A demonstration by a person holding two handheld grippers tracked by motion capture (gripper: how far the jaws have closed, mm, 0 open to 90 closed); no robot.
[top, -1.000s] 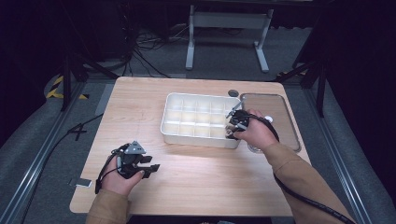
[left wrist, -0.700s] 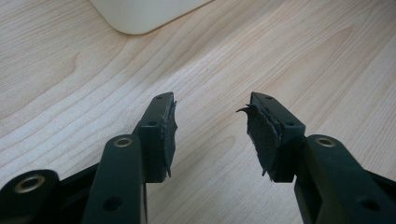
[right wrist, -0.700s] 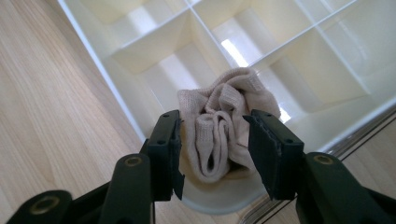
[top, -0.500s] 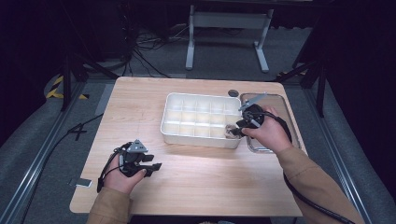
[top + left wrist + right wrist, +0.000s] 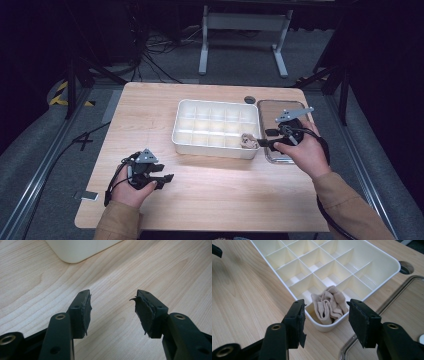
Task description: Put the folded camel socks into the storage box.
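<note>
Pale wood-grain table (image 5: pixel 215 200), gridded cream plastic tray (image 5: pixel 387 262), crumpled beige cloth (image 5: pixel 329 305) corner-tucked; both hand-held grippers spread, empty.

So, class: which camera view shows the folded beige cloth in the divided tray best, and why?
The right gripper view: the beige cloth sits close, its folds clear, in a corner compartment of the white tray. The high view shows it as a small blurry lump; the left gripper view catches a tray corner.

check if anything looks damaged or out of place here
The rubber pads on the left gripper are frayed and peeling at the edges. The beige cloth sits bunched in the tray corner, poking above the rim.
</note>
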